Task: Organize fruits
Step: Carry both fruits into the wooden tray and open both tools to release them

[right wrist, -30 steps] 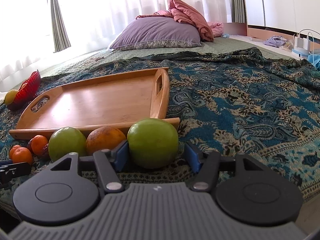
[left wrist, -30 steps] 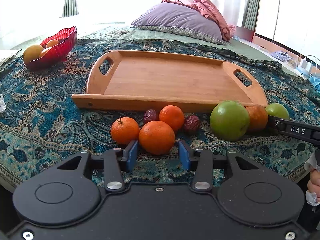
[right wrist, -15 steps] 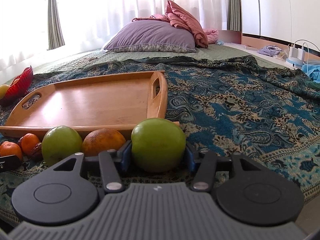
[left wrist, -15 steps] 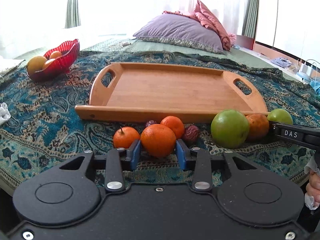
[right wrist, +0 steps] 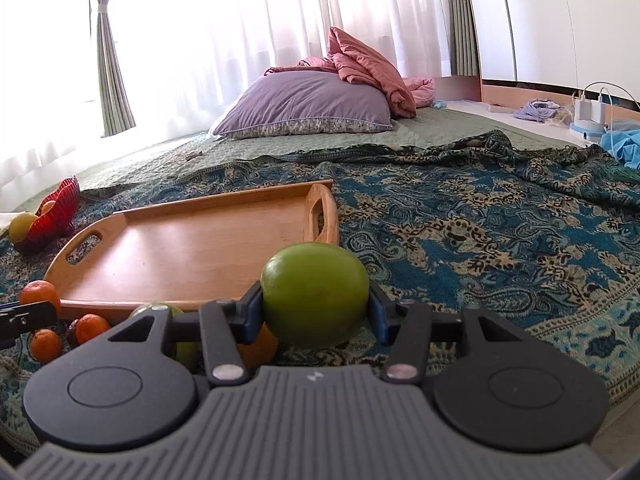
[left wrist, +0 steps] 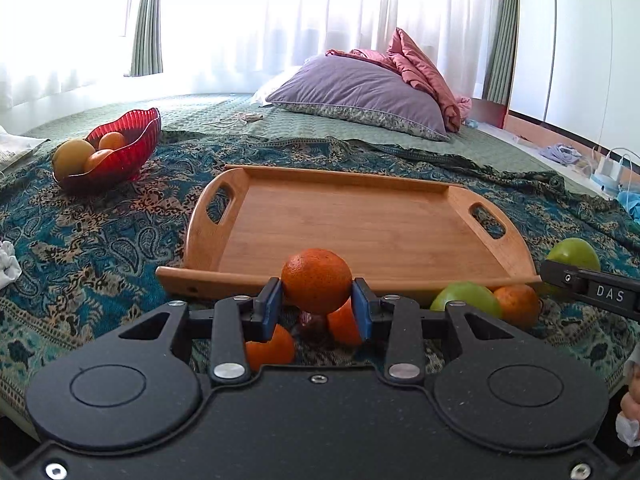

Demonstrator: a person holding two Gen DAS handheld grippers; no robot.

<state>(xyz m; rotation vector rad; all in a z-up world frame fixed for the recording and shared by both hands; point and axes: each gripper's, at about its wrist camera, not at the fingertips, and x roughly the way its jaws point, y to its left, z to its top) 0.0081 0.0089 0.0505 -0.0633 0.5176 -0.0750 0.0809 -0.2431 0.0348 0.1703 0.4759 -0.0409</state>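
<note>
The left gripper [left wrist: 317, 306] clenched a firm, pebbly orange [left wrist: 317, 281] at its widest girth, while the right gripper [right wrist: 316, 309] gripped a smooth, slippery-looking green apple [right wrist: 315, 294] likewise.

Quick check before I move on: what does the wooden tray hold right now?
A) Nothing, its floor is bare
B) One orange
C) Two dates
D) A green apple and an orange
A: the wooden tray shows only bare wood; the orange is clamped in the left gripper and the green apple in the right gripper, both short of its near rim.
</note>
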